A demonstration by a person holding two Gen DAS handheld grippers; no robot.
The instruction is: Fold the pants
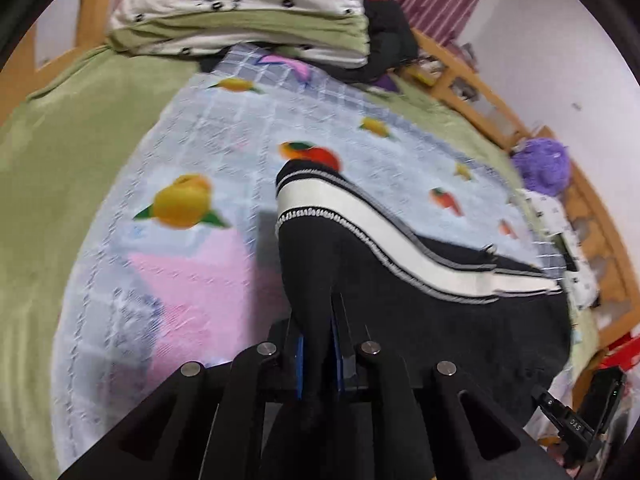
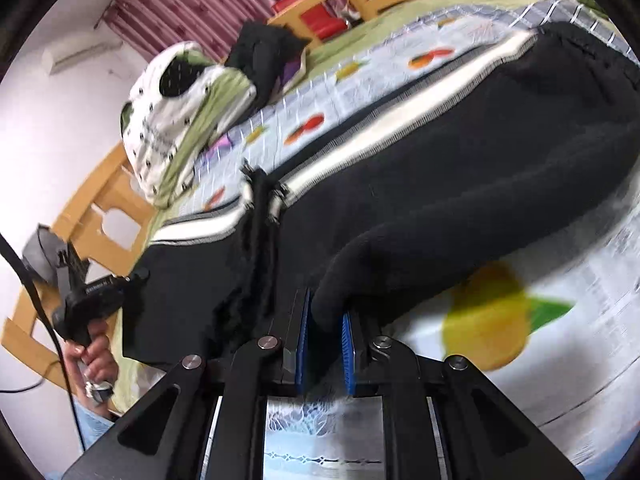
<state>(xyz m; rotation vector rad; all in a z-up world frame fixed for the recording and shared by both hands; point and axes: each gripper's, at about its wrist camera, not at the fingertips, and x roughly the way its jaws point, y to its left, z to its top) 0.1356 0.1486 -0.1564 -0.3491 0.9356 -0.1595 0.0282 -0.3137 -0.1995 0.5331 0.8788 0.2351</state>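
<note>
Black pants [image 1: 432, 320] with a white side stripe [image 1: 360, 220] lie across a light blue fruit-print bedspread [image 1: 192, 128]. My left gripper [image 1: 319, 344] is shut on a fold of the black fabric, which rises between its blue pads. In the right wrist view the pants [image 2: 460, 152] stretch from lower left to upper right, stripe [image 2: 360, 136] along the far edge. My right gripper [image 2: 326, 340] is shut on a bunched black edge of the pants. The left gripper [image 2: 100, 292], held in a hand, shows at the left.
A stack of folded green and white bedding [image 1: 248, 12] and dark clothes [image 1: 388, 44] lie at the head of the bed. A wooden bed frame [image 1: 472, 80] runs along the right, with a purple fuzzy item [image 1: 544, 164]. Striped curtain [image 2: 208, 4] behind.
</note>
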